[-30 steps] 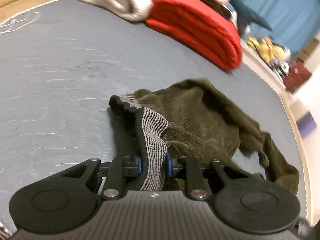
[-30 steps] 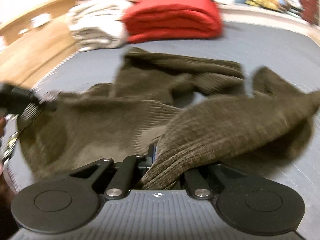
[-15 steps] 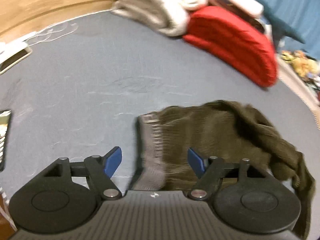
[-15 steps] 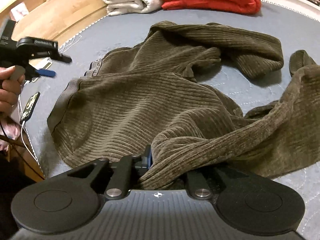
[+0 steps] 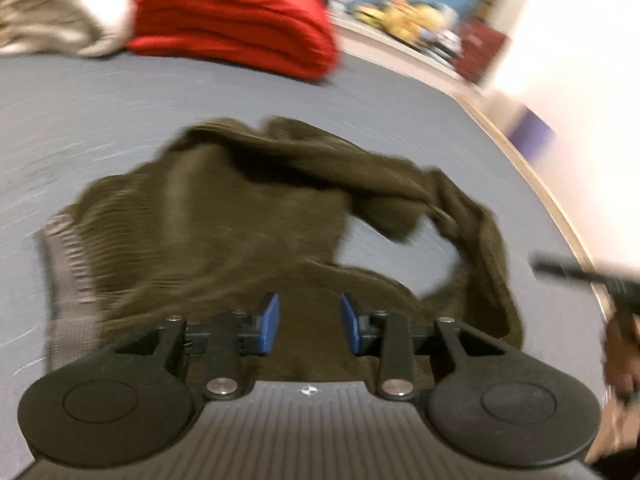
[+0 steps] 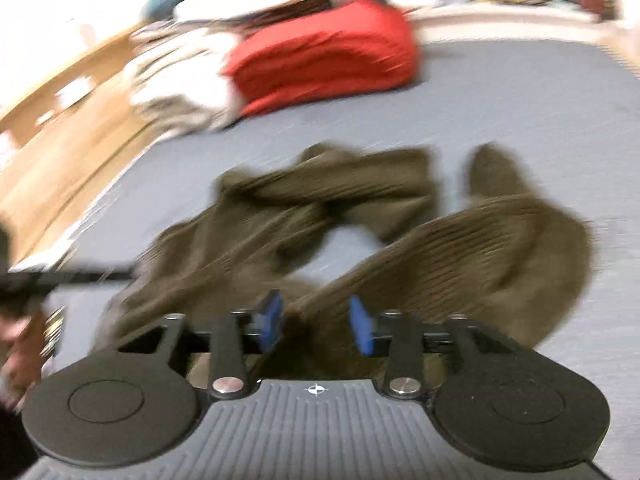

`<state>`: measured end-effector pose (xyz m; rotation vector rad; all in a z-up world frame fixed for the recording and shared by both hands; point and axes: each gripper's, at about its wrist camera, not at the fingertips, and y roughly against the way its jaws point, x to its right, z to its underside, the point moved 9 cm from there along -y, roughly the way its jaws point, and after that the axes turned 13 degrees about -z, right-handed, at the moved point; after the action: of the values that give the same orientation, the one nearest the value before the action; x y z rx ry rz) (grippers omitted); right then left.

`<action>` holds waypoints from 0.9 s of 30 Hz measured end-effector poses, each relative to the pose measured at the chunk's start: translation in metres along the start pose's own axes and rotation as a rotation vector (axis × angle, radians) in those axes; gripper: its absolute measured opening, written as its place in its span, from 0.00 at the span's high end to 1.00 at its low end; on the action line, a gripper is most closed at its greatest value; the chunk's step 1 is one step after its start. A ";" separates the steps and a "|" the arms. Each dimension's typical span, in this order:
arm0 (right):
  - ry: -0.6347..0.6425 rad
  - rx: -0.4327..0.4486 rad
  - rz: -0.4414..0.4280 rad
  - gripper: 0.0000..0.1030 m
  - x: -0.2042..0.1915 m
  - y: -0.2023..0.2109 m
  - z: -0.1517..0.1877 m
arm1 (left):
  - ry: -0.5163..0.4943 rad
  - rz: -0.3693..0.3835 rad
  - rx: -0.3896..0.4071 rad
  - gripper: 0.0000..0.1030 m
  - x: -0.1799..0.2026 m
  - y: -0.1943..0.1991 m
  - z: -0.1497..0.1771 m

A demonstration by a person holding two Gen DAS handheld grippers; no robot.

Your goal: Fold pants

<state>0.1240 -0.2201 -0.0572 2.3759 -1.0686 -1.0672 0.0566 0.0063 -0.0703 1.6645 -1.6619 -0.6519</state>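
Olive-brown corduroy pants point(image 5: 224, 220) lie crumpled on the grey-blue bed surface point(image 5: 80, 112), with the grey striped waistband point(image 5: 66, 264) at the left. My left gripper point(image 5: 308, 326) is open and empty just above the pants' near edge. In the right wrist view the pants point(image 6: 460, 248) lie with both legs bunched and crossed. My right gripper point(image 6: 316, 324) is open, with fabric lying under and between the blue pads; it holds nothing. Both views are motion-blurred.
A folded red blanket point(image 5: 236, 20) and a pile of white-beige laundry point(image 5: 56, 20) lie at the far end of the bed. A wooden bed frame point(image 6: 52, 148) runs along the left. The right gripper shows in the left view point(image 5: 592, 280).
The left gripper let go of the waistband and swung right over the pants. The right gripper has opened and released the pant leg, which now lies on the bed.
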 end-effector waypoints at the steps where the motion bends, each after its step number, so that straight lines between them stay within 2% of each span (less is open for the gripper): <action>1: -0.028 0.030 0.033 0.50 0.013 0.004 -0.005 | -0.032 0.022 -0.005 0.63 0.014 -0.009 0.005; 4: -0.139 0.075 0.091 0.49 0.046 0.003 -0.006 | -0.081 0.051 -0.026 0.63 0.039 -0.020 0.016; 8: -0.248 0.059 0.129 0.42 0.072 -0.029 0.007 | -0.107 0.040 -0.052 0.62 0.053 -0.035 0.025; 12: -0.255 0.017 0.176 0.42 0.079 -0.054 0.015 | -0.114 0.022 -0.067 0.62 0.048 -0.044 0.026; 13: -0.246 0.011 0.189 0.45 0.079 -0.055 0.015 | -0.114 0.016 -0.069 0.62 0.047 -0.044 0.027; 16: -0.210 0.002 0.189 0.84 0.070 -0.058 0.016 | -0.114 -0.004 -0.075 0.62 0.042 -0.047 0.028; 17: -0.189 0.000 0.187 0.90 0.067 -0.056 0.016 | -0.115 -0.009 -0.075 0.62 0.041 -0.048 0.028; 23: -0.072 -0.010 0.204 0.93 0.061 -0.029 0.021 | -0.098 -0.017 -0.071 0.62 0.032 -0.036 0.024; 27: 0.022 -0.100 0.205 0.93 0.063 -0.009 0.042 | -0.090 -0.008 -0.069 0.62 0.032 -0.030 0.023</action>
<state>0.1247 -0.2603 -0.1216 2.1425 -1.1928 -0.9941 0.0605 -0.0299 -0.1039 1.6151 -1.6764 -0.7895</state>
